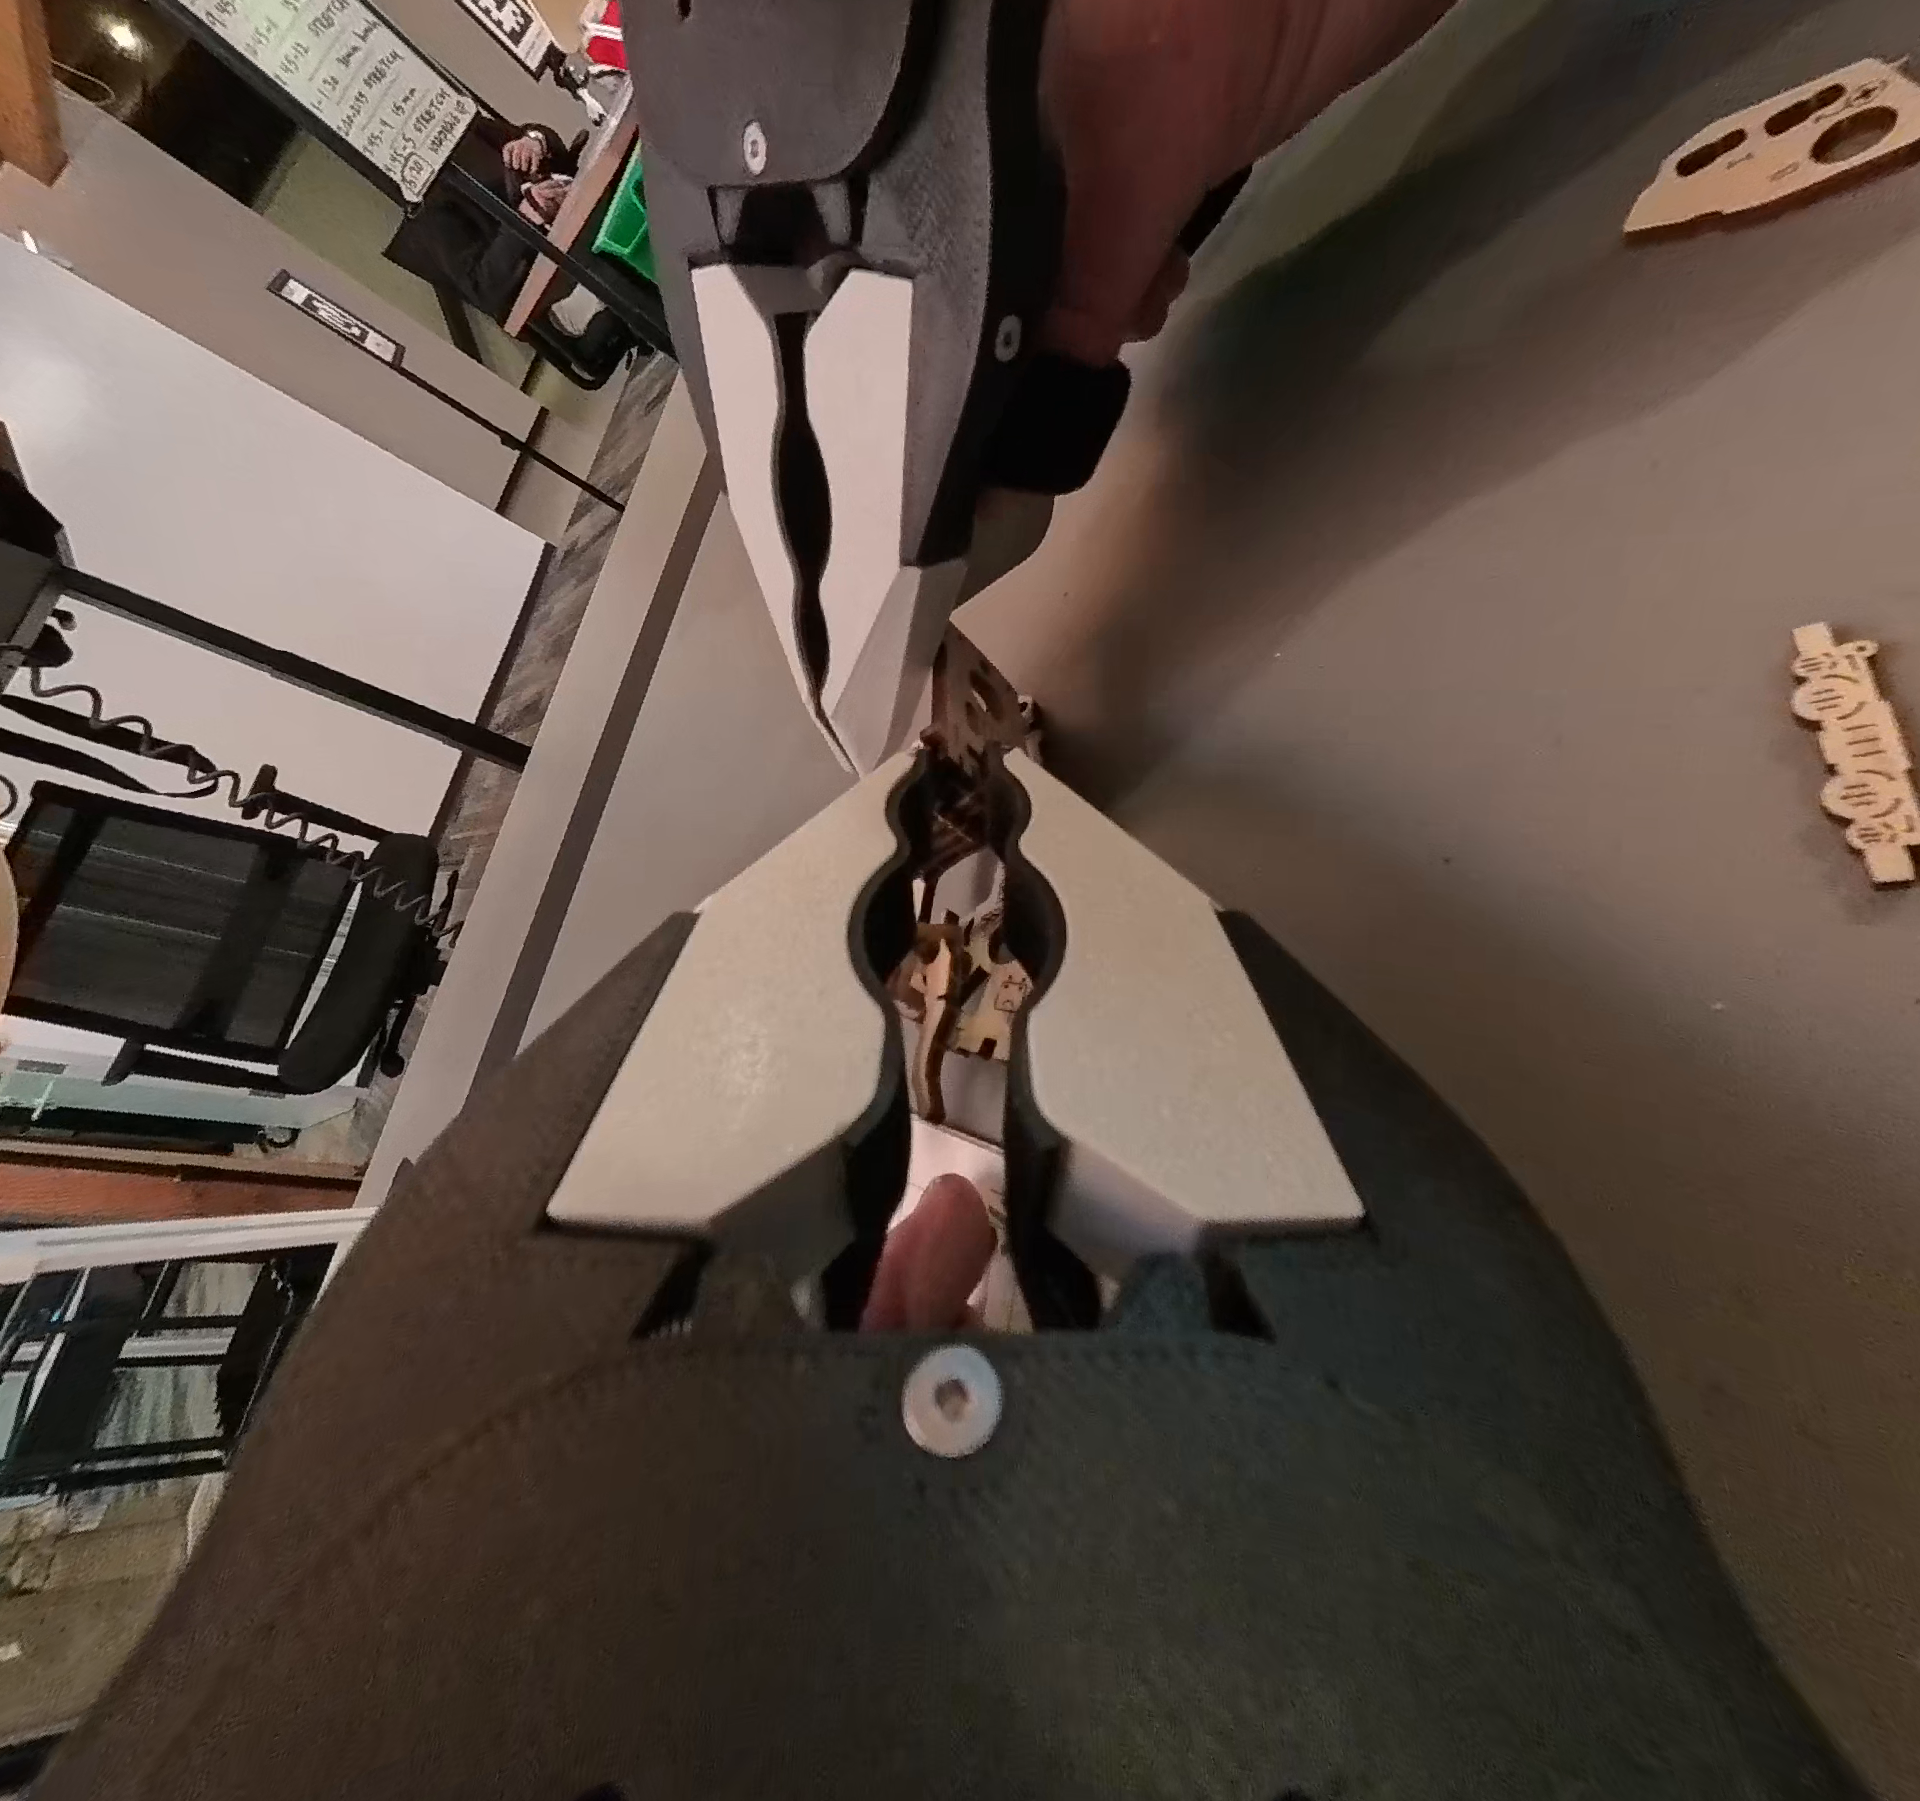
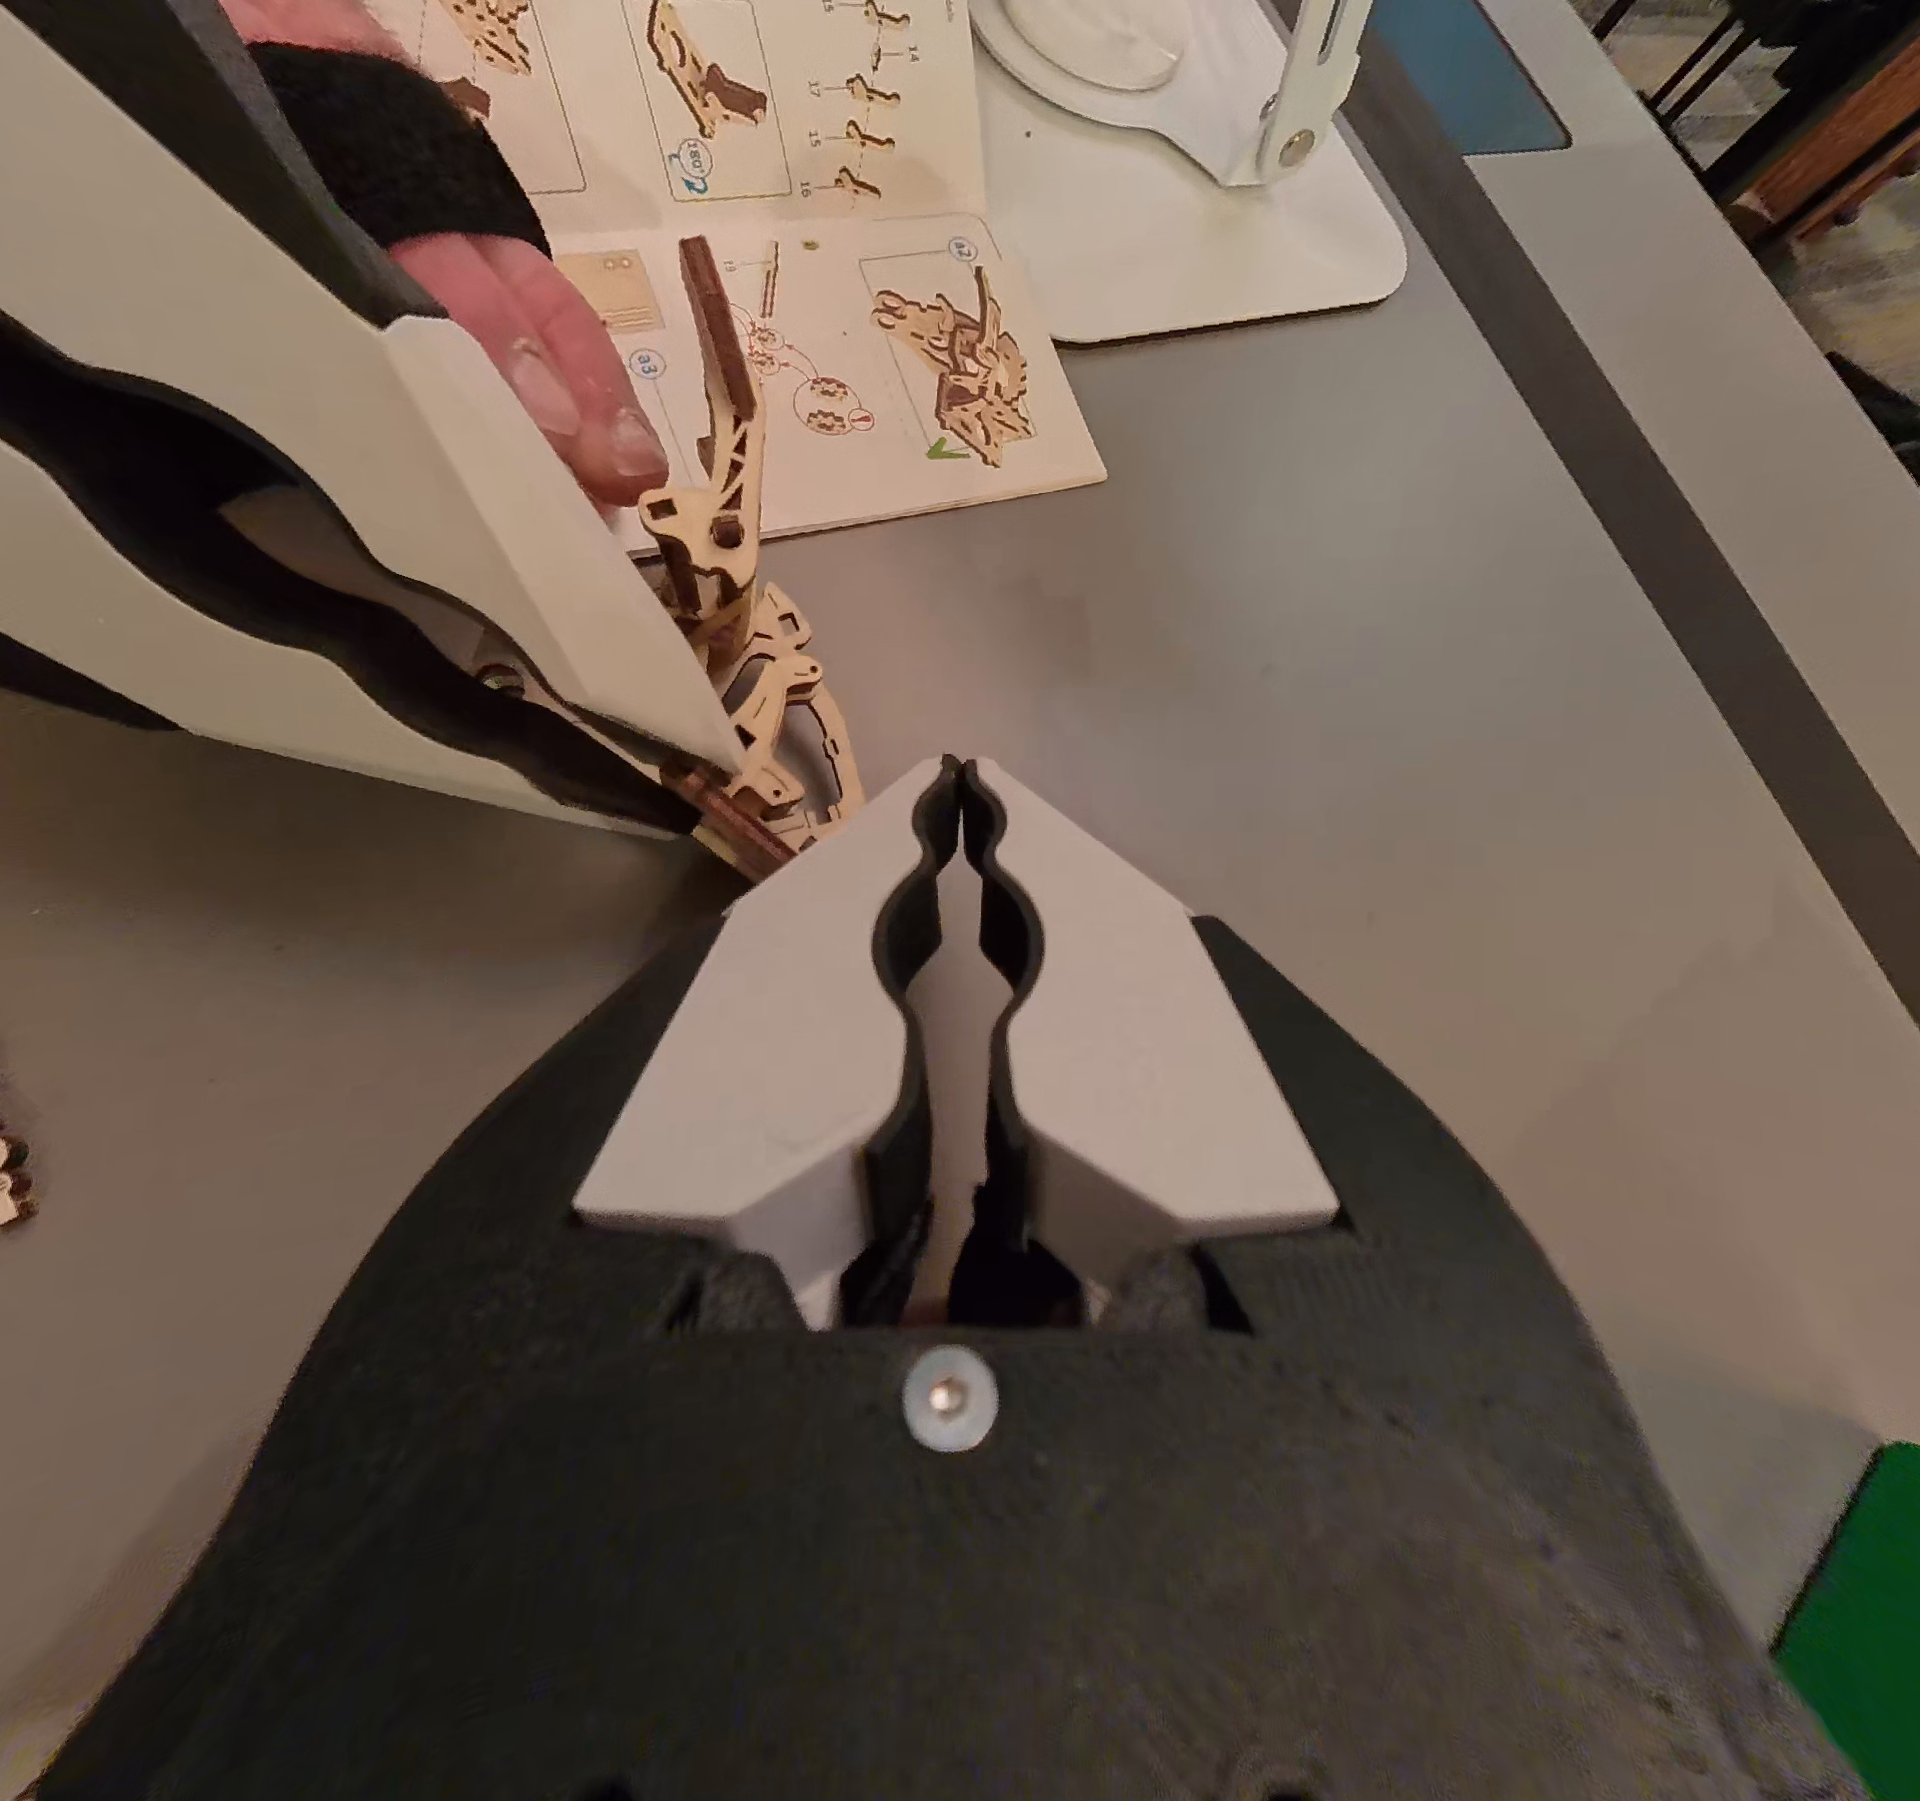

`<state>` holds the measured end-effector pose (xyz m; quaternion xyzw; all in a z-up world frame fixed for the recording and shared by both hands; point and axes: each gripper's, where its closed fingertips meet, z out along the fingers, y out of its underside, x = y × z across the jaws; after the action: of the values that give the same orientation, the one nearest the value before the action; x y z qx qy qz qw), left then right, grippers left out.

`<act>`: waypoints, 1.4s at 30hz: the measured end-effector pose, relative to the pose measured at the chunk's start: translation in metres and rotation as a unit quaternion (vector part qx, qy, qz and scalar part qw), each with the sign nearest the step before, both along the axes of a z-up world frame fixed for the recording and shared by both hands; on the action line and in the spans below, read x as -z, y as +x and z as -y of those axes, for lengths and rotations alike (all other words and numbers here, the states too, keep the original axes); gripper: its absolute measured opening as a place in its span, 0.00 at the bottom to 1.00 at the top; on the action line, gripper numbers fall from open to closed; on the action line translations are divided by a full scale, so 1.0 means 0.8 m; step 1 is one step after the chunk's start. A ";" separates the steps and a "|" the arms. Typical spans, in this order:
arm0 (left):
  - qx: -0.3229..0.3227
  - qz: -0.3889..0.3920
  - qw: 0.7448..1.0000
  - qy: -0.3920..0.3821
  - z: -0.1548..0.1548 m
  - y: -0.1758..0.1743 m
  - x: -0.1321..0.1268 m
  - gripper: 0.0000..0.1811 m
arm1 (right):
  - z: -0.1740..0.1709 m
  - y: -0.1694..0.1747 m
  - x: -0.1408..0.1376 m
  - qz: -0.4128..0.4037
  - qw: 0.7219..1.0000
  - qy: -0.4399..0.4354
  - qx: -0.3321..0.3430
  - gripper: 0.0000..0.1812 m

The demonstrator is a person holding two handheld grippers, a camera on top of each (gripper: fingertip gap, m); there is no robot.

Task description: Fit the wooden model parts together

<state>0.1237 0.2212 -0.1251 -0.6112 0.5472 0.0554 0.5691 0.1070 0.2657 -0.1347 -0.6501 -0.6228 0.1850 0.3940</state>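
My left gripper [image 1: 940,764] is shut on a partly built wooden model [image 1: 971,920], a light and dark brown openwork assembly that shows between its jaws and pokes out past the tips. In the right wrist view the left gripper [image 2: 717,795] comes in from the left, holding the model [image 2: 727,556] just above the grey table [image 2: 1299,712]. My right gripper [image 2: 961,764] is shut with nothing seen between its jaws. Its tip sits right beside the model's lower edge. In the left wrist view the right gripper [image 1: 842,733] points down from above and meets the left tips.
Two loose wooden parts lie on the table: a plate with round holes [image 1: 1787,156] and a long notched strip [image 1: 1860,775]. An instruction sheet [image 2: 831,193] and a white stand base [image 2: 1195,193] lie behind the model. A green object [image 2: 1860,1595] is at the near right.
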 end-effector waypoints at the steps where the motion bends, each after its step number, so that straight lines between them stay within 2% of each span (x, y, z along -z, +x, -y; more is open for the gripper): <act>1: 0.000 -0.001 1.000 0.001 0.000 0.000 0.000 0.04 | 0.000 0.000 0.000 -0.002 1.000 0.002 0.001 0.00; 24: 0.007 -0.006 1.000 0.012 0.004 0.001 0.001 0.03 | 0.006 0.000 0.000 -0.033 0.999 0.005 0.010 0.00; 33: 0.007 -0.010 1.000 0.005 0.003 0.002 0.003 0.02 | 0.004 -0.003 0.002 -0.020 1.000 -0.002 0.012 0.00; 36: 0.009 -0.014 1.000 0.000 0.004 0.002 0.006 0.02 | 0.003 -0.005 0.014 0.002 1.000 0.007 0.014 0.00; 42: 0.002 -0.014 1.000 0.004 0.002 0.001 0.005 0.02 | 0.002 -0.016 -0.003 -0.020 1.000 0.014 0.008 0.00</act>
<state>0.1244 0.2198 -0.1287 -0.6070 0.5564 0.0647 0.5637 0.0943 0.2638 -0.1324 -0.6454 -0.6121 0.1864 0.4173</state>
